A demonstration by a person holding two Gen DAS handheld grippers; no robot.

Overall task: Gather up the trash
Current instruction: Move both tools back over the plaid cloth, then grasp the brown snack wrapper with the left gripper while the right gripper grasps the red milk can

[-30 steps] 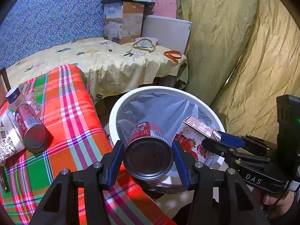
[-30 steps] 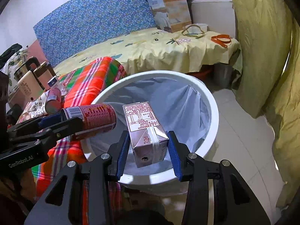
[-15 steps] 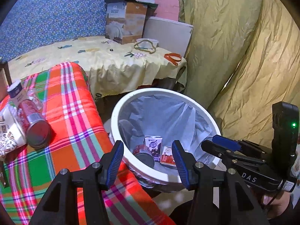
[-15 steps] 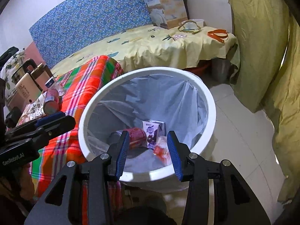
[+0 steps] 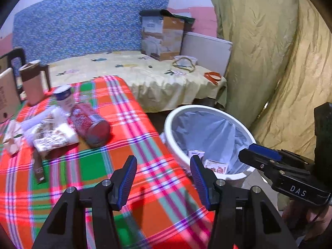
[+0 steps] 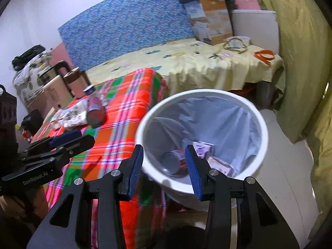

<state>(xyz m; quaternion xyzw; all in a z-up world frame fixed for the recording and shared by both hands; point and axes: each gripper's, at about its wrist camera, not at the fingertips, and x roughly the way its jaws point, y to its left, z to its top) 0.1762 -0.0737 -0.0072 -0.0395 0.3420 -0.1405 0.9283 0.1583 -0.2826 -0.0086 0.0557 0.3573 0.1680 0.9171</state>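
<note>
Red can [image 6: 173, 161] and cartons [image 6: 221, 165] at bottom of white lined bin [image 6: 260, 124], lower centre of frame, beyond right tool [image 6: 164, 169], released and empty. Another red can [image 5: 90, 122] with wrappers [image 5: 51, 134] on plaid worktop [image 5: 128, 112], upper left of left tool [image 5: 164, 179], likewise spread, nothing gripped.

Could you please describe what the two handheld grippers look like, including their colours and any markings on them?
Both are black, angular two-finger tools with blue ribbed pads on the jaws and silver screws at the joints. The left gripper carries white "GenRobot.AI" lettering on its side, seen from the right wrist view. The right gripper shows white "DAS" lettering and a thin black cable near the person's hand.
</note>
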